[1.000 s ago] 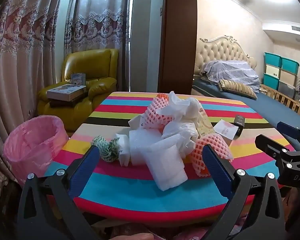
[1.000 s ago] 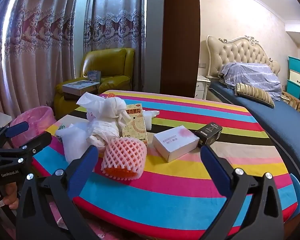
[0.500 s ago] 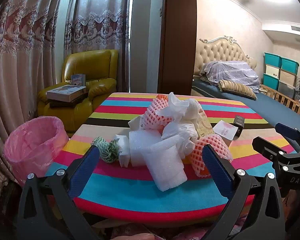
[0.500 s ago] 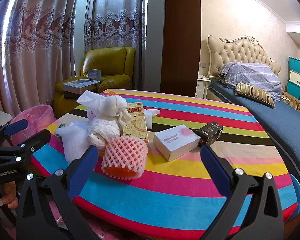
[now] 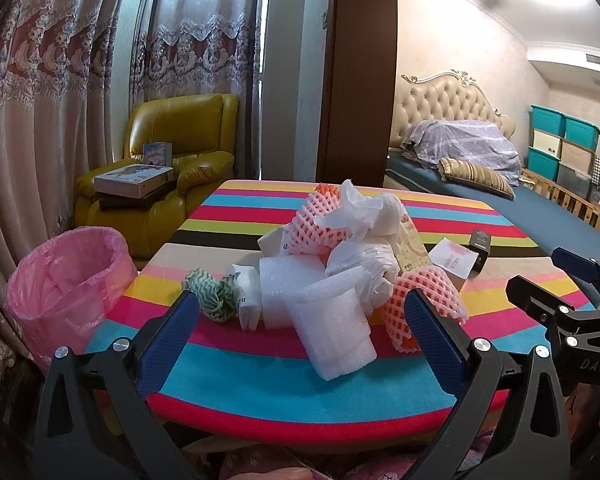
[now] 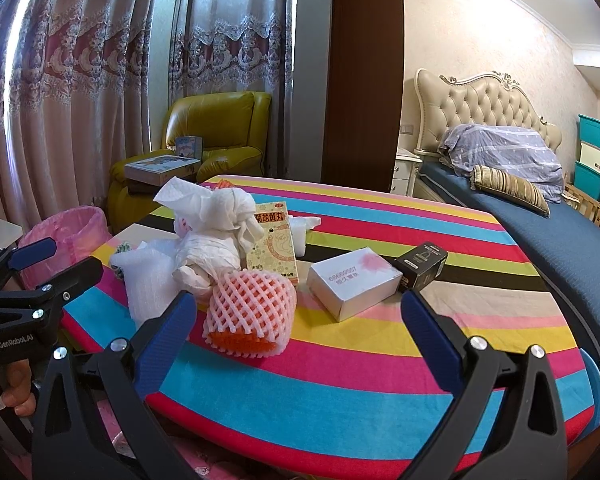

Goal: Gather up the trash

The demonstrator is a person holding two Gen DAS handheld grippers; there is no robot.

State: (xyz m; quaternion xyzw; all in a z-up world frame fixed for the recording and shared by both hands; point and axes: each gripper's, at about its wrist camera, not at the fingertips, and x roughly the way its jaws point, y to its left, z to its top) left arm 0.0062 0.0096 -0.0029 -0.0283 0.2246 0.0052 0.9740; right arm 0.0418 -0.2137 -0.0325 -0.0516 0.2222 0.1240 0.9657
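A heap of trash lies on the striped table (image 5: pixel 300 396): white foam wrap (image 5: pixel 332 332), a pink foam net (image 5: pixel 424 304), crumpled white paper (image 5: pixel 364 216) and a green patterned wad (image 5: pixel 214 296). A pink-lined bin (image 5: pixel 66 292) stands on the floor to the left. My left gripper (image 5: pixel 308 332) is open, short of the foam wrap. My right gripper (image 6: pixel 300 328) is open too, near the table's front edge, with a pink foam net (image 6: pixel 252 312) just inside its left finger. A white box (image 6: pixel 354 282), a black box (image 6: pixel 422 264) and a yellow carton (image 6: pixel 272 246) lie beyond.
A yellow armchair (image 5: pixel 172 172) with books stands behind the bin, curtains (image 5: pixel 60 100) to the left. A bed (image 6: pixel 540 216) runs along the right, with storage bins (image 5: pixel 560 148) behind it. A hand (image 6: pixel 16 388) grips the left tool's handle.
Both grippers have barely shifted; the views have crept slightly toward the table. Nothing has been taken hold of or moved.
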